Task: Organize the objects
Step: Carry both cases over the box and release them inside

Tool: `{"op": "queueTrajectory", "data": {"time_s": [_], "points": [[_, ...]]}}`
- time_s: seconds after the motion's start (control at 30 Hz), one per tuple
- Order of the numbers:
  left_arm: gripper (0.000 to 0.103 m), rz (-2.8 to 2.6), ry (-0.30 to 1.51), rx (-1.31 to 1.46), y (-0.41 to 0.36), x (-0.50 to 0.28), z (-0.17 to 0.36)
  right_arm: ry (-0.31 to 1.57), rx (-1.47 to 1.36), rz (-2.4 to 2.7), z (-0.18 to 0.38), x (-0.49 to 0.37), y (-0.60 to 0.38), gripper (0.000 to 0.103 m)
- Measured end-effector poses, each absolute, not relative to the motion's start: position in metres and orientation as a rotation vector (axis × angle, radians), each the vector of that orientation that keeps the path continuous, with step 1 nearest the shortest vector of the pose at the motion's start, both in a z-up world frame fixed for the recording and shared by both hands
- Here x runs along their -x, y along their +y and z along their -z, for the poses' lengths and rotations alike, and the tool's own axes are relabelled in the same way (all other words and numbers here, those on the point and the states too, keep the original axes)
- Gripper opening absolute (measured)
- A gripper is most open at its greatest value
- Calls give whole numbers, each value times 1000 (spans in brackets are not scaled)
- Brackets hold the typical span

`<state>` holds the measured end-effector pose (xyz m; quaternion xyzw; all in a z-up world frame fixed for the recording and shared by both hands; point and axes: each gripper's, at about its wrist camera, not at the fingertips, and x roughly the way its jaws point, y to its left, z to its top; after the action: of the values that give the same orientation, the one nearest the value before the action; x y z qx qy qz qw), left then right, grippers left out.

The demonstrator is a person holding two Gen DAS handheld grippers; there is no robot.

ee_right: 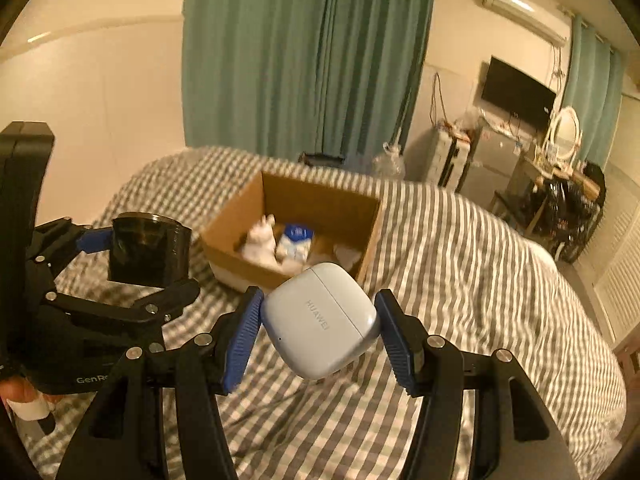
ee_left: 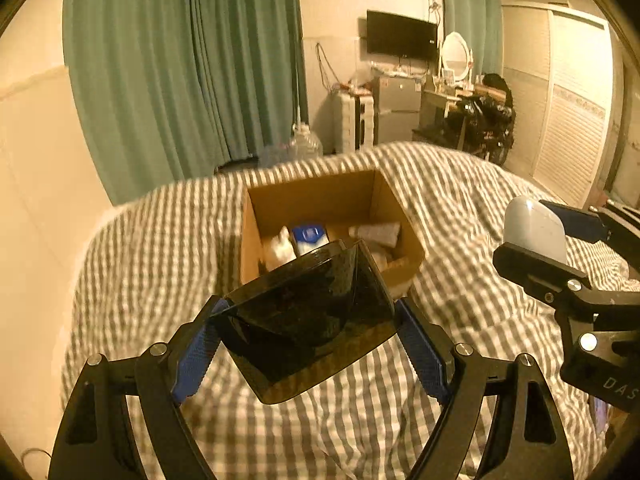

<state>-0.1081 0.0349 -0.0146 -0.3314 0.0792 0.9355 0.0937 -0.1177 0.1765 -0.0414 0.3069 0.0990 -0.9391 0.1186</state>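
My left gripper (ee_left: 308, 334) is shut on a dark translucent plastic container (ee_left: 308, 320), held above the checked bedspread just short of the open cardboard box (ee_left: 414, 248). The box holds a white figurine (ee_left: 280, 250), a blue-and-white pack (ee_left: 309, 237) and a white tube (ee_left: 376, 233). My right gripper (ee_right: 318, 328) is shut on a pale blue-white earbud case (ee_right: 322, 320), held above the bed near the box (ee_right: 370, 236). The case also shows in the left wrist view (ee_left: 534, 228), and the dark container in the right wrist view (ee_right: 148, 250).
The grey-and-white checked bedspread (ee_left: 160, 248) covers the bed under both grippers. Green curtains (ee_left: 180, 60) hang behind. A small fridge (ee_left: 396, 108), a wall television (ee_left: 402, 36) and a cluttered dressing table (ee_left: 476, 104) stand at the far right.
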Motion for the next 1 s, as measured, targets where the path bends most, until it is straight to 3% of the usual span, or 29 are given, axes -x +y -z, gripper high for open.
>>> {"op": "queueTrajectory", "data": {"time_s": [0.53,0.73,1.0], "points": [[86,-2827,227,852,28,200,-36,297,-765,2683,-20,197,150,57],[86,-2812,258,881,30,245,-18,291,-774,2664,-16,247,134,57],[86,-2758,269,1011,31,292,39,283,-924,2636,45,318,122,57]]}}
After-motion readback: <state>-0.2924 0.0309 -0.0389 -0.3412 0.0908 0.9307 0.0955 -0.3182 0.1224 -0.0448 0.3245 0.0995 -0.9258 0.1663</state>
